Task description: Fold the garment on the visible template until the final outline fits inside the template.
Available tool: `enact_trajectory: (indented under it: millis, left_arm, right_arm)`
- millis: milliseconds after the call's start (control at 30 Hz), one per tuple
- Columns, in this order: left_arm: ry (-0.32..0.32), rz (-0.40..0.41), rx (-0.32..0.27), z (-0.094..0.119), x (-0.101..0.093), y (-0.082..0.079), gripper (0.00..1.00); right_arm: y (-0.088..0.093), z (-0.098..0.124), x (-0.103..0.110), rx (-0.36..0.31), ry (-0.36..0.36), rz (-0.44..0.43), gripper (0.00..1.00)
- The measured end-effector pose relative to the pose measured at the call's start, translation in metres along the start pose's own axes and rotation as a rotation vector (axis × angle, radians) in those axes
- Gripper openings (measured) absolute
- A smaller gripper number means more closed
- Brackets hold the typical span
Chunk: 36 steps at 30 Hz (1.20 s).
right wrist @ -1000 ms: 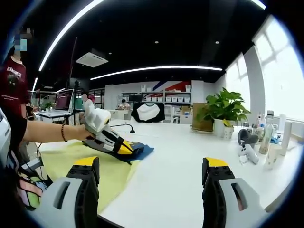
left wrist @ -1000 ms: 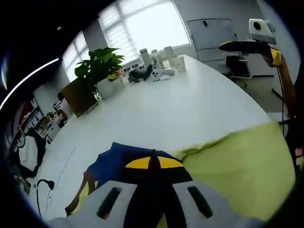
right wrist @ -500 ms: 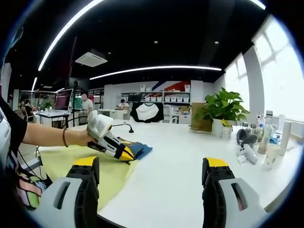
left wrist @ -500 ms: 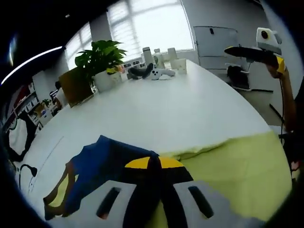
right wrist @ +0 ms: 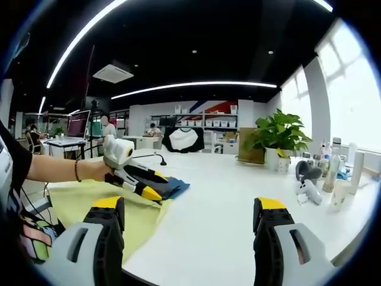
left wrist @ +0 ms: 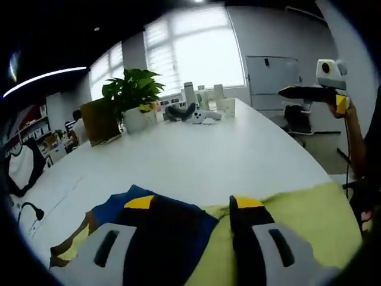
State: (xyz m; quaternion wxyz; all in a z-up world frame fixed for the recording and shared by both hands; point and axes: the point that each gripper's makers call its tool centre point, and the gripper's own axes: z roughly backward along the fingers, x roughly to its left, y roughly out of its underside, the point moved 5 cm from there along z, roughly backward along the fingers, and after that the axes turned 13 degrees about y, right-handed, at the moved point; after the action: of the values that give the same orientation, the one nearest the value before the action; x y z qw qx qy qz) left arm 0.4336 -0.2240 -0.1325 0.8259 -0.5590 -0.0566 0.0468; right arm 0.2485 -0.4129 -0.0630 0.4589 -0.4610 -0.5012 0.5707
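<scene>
Blue garment [left wrist: 161, 223], bunched at yellow template's [left wrist: 297, 220] nine-o'clock edge on tabletop [left wrist: 196, 155], folding seemingly unfinished; left tongs [left wrist: 193, 205] apart over it, right tongs [right wrist: 190, 208] apart, empty.

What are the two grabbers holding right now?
Nothing. The left gripper has its jaws open over the blue garment; the right gripper is open in the air.

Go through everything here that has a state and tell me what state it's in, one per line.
Left gripper: open, over the garment.
Right gripper: open, empty, held above the table.
Garment: blue, bunched at the template's edge.
Template: yellow, lying flat.
</scene>
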Motion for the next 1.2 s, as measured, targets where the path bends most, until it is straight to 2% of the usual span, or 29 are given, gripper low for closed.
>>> enact_trajectory:
  millis: [33,200,400,533,733,800,867,967,1067,1200]
  left_arm:
    - [0.015,0.040,-0.005,-0.002,-0.003,0.003,0.53]
    - [0.039,0.086,-0.008,-0.012,-0.009,0.008,0.54]
    - [0.058,0.162,0.018,-0.020,-0.013,0.015,0.59]
    - [0.067,0.155,0.039,-0.028,-0.017,0.019,0.62]
    - [0.060,0.185,0.005,-0.028,-0.018,0.017,0.67]
    - [0.040,0.205,-0.028,-0.025,-0.017,0.013,0.67]
    - [0.005,0.177,-0.105,-0.017,-0.015,0.002,0.70]
    - [-0.010,0.151,-0.209,0.005,-0.021,-0.016,0.72]
    - [-0.048,0.130,-0.302,0.028,-0.029,-0.031,0.79]
    - [-0.093,0.124,-0.360,0.061,-0.036,-0.042,0.92]
  right_arm:
    - [0.000,0.000,0.001,0.000,-0.001,0.000,0.92]
    - [-0.004,0.002,0.001,-0.011,0.002,0.001,0.92]
    - [-0.002,0.002,-0.003,-0.007,0.005,-0.004,0.92]
    - [-0.001,0.001,-0.005,-0.005,0.005,-0.006,0.92]
    - [-0.002,-0.001,-0.007,-0.020,0.016,-0.028,0.91]
    - [-0.001,-0.001,-0.007,-0.012,0.017,-0.023,0.91]
    - [-0.001,-0.001,-0.007,-0.013,0.020,-0.017,0.91]
    - [-0.002,-0.002,-0.010,-0.021,0.037,-0.027,0.93]
    - [0.001,-0.003,-0.009,-0.014,0.038,-0.016,0.95]
    - [0.001,-0.003,-0.007,-0.011,0.034,-0.014,0.95]
